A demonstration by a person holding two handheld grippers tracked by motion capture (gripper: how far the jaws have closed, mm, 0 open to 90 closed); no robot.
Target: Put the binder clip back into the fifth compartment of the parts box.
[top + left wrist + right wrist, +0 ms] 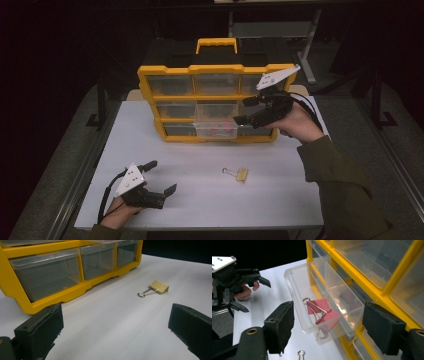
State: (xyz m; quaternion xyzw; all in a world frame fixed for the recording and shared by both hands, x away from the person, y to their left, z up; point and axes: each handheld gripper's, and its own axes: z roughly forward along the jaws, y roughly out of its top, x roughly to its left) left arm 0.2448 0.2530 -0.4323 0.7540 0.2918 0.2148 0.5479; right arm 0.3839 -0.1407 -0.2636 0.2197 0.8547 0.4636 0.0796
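While the right claw (328, 327) gapes empty around the pulled-out drawer (322, 302), its light, slippery plastic front lip suits pinching; the left claw (157, 177) rests open.

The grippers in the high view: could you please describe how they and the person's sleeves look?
Both the left gripper and the right gripper are black, with two blunt black jaws, a trailing black cable and a grey three-cornered plate on top marked with small dots. The person wears olive-green sleeves.
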